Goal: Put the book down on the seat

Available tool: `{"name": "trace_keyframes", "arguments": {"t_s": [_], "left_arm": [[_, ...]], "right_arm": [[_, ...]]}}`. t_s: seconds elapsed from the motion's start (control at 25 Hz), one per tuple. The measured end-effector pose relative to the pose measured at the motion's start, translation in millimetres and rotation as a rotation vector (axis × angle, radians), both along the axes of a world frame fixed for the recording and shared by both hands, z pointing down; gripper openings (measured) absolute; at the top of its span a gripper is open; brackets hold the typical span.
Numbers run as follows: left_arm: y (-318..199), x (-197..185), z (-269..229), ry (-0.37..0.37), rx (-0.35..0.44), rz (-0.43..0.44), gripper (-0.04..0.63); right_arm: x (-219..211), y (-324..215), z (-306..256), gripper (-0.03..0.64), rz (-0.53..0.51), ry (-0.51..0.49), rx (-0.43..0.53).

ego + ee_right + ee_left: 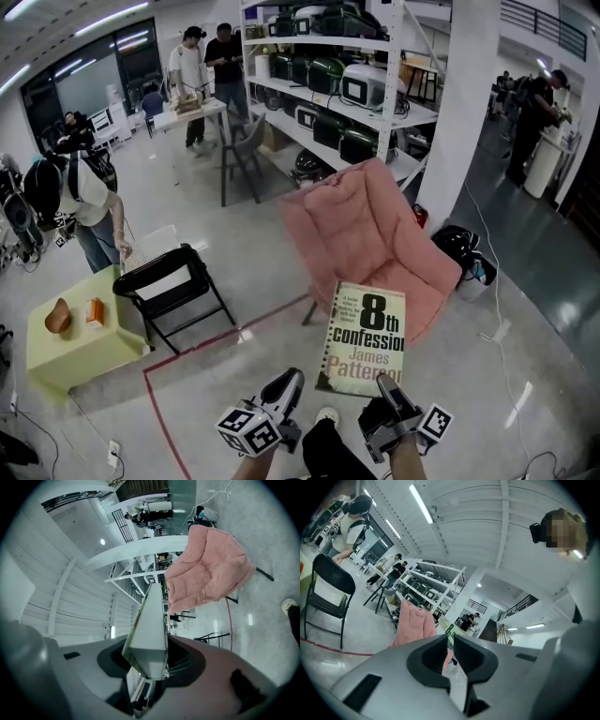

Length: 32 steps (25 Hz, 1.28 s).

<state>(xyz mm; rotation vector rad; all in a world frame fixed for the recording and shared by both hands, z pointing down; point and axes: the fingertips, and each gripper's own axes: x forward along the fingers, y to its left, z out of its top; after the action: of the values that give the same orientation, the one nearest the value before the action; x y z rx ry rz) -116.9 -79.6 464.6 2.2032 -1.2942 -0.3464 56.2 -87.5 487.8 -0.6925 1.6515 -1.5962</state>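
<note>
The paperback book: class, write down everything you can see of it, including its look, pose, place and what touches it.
The cream and pale-green paperback book bears black title print, "8th confession", with the author's name in orange. It is closed, cover facing the head view, held in the air by its lower edge, clamped between the jaws of the right gripper. It overlaps the near edge of the pink padded chair in that view, not resting on it.
</note>
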Motion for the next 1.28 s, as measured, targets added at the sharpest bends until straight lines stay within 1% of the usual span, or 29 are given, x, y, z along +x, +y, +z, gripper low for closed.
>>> {"name": "trace_keyframes", "arguments": {"t_s": [0.2, 0.52, 0.76, 0.96, 1.08, 1.28], "left_arm": [[-50, 6, -2, -0.003, -0.002, -0.008, 0.046], [-117, 19, 2, -0.021, -0.014, 0.022, 0.029], [-164, 21, 14, -0.024, -0.035, 0.033, 0.017], [-200, 14, 26, -0.024, -0.035, 0.033, 0.009], [-225, 9, 33, -0.040, -0.036, 0.036, 0.009], [-264, 8, 51, -0.060, -0.066, 0.061, 0.009]], "right_arm": [[6, -49, 0, 0.172, -0.012, 0.003, -0.007], [18, -113, 3, 0.172, 0.010, -0.012, -0.011], [27, -157, 24, 0.172, 0.034, -0.001, -0.044], [26, -195, 47, 0.172, 0.029, 0.004, -0.069], [22, -221, 61, 0.172, 0.029, 0.007, -0.089], [24, -261, 83, 0.172, 0.046, 0.054, -0.109]]}}
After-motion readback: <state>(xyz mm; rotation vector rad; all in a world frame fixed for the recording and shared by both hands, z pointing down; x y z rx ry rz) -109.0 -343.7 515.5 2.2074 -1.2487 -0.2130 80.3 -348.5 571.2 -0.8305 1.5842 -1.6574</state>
